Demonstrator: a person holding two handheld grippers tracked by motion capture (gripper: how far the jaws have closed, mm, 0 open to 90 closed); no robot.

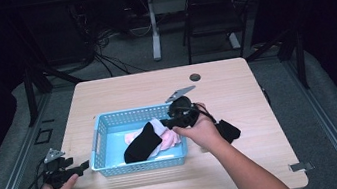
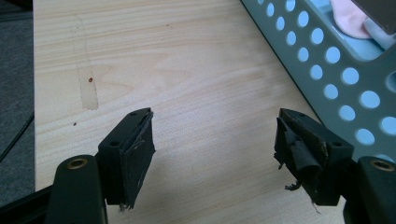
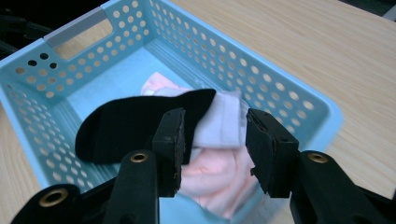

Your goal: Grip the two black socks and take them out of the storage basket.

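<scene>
Hovering over the blue basket (image 1: 104, 134), right gripper (image 3: 214, 140) jaws apart; left gripper (image 2: 215, 140) likewise, beside its wall.

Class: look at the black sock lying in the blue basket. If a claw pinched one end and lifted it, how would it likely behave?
The black sock would probably go limp and dangle: it already drapes over the pink and white cloth. It looks light, thin fabric. It may drag that cloth along, since they overlap inside the blue basket.
</scene>
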